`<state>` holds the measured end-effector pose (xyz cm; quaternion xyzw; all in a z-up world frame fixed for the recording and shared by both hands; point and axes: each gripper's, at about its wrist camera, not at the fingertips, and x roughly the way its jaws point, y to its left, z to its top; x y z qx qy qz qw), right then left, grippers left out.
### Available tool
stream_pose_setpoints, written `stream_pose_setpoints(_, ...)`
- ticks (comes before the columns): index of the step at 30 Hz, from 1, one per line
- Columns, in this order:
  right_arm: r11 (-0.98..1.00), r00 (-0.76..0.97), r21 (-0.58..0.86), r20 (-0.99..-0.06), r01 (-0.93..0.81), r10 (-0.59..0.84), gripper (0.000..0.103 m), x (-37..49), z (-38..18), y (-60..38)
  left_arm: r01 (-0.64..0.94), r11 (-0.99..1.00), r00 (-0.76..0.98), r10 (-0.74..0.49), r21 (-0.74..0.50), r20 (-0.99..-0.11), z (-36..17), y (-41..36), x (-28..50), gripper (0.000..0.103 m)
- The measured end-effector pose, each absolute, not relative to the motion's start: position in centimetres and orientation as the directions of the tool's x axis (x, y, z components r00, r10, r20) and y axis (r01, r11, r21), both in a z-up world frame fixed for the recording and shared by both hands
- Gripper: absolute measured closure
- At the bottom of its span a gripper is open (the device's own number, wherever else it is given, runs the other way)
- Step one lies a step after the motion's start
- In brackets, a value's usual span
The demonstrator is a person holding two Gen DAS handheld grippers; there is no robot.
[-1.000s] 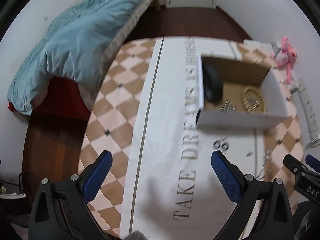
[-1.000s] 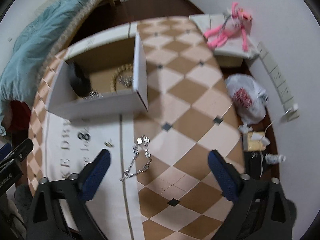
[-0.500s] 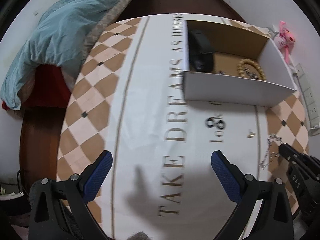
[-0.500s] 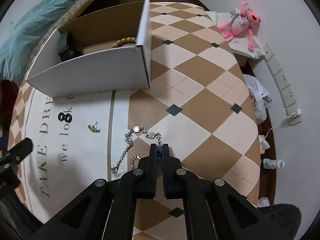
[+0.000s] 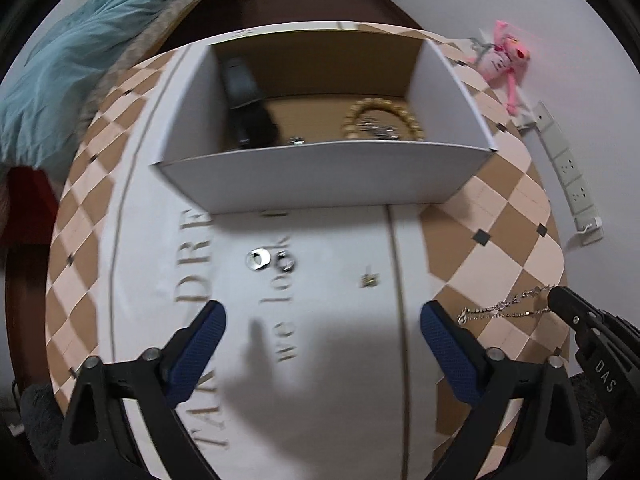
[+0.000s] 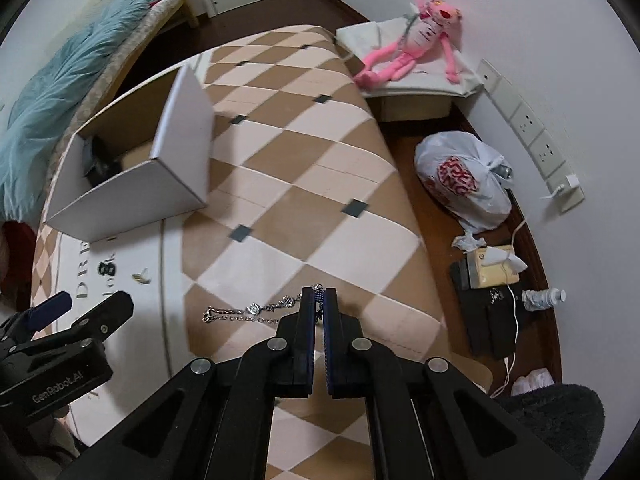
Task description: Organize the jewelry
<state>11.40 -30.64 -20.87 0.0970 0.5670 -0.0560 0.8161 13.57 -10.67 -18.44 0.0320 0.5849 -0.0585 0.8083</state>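
My right gripper (image 6: 319, 295) is shut on one end of a silver chain bracelet (image 6: 256, 309), which trails left over the checkered cloth; it also shows in the left wrist view (image 5: 502, 306). My left gripper (image 5: 322, 330) is open and empty above the white printed strip. Ahead of it lie two silver rings (image 5: 272, 261) and a small gold earring (image 5: 369, 279). A white cardboard box (image 5: 320, 174) stands behind them, holding a gold bead bracelet (image 5: 380, 122), a black item (image 5: 248, 110) and small silver pieces.
The checkered table (image 6: 304, 184) drops off at its right edge to a floor with a plastic bag (image 6: 464, 180) and clutter. A pink plush toy (image 6: 416, 44) lies on a cushion at the back. A bed with a teal blanket (image 5: 68, 76) stands at left.
My right gripper shut on the chain bracelet's end and has drawn it right, stretching it out. My left gripper moved forward and right toward the rings and the box, staying open.
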Motion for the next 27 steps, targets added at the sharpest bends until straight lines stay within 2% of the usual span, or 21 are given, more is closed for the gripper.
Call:
stream_pose_setpoints(6, 0.969, 0.337, 0.097, -0.941, 0.225, 0.016, 0.099, 11.3, -21.9, -31.7, 0.164, 0.986, 0.304, -0.059, -0.009, -0.951, -19.4, -12.4, 14.7, 0.042)
stream_pose_setpoints(8, 0.969, 0.338, 0.098, -0.941, 0.229, 0.016, 0.099, 11.3, -22.0, -31.8, 0.173, 0.985, 0.297, -0.060, -0.009, -0.953, -19.9, -12.8, 14.9, 0.064)
stream_pose_setpoints(10, 0.968, 0.338, 0.100, -0.941, 0.231, 0.017, 0.099, 11.1, -22.1, -31.9, 0.184, 0.983, 0.304, -0.061, -0.004, -0.951, -20.1, -13.1, 14.9, 0.075)
stream_pose_setpoints(11, 0.967, 0.337, 0.100, -0.941, 0.233, 0.016, 0.099, 11.2, -22.1, -32.0, 0.192, 0.981, 0.307, -0.063, -0.003, -0.949, -20.1, -13.1, 15.0, 0.087)
stream_pose_setpoints(13, 0.966, 0.338, 0.105, -0.941, 0.237, 0.019, 0.099, 11.1, -22.2, -32.1, 0.197, 0.980, 0.306, -0.082, -0.022, -0.949, -20.0, -13.2, 15.0, 0.096)
stream_pose_setpoints(21, 0.964, 0.379, 0.160, -0.923, 0.215, 0.068, 0.099, 11.3, -19.8, -31.9, 0.202, 0.976, 0.306, -0.140, -0.079, -0.942, -18.3, -12.1, 13.9, 0.097)
stream_pose_setpoints(27, 0.967, 0.456, 0.223, -0.878, 0.127, 0.143, 0.100, 11.9, -14.4, -30.3, 0.214, 0.971, 0.345, -0.182, -0.112, -0.921, -14.4, -10.1, 13.5, 0.097)
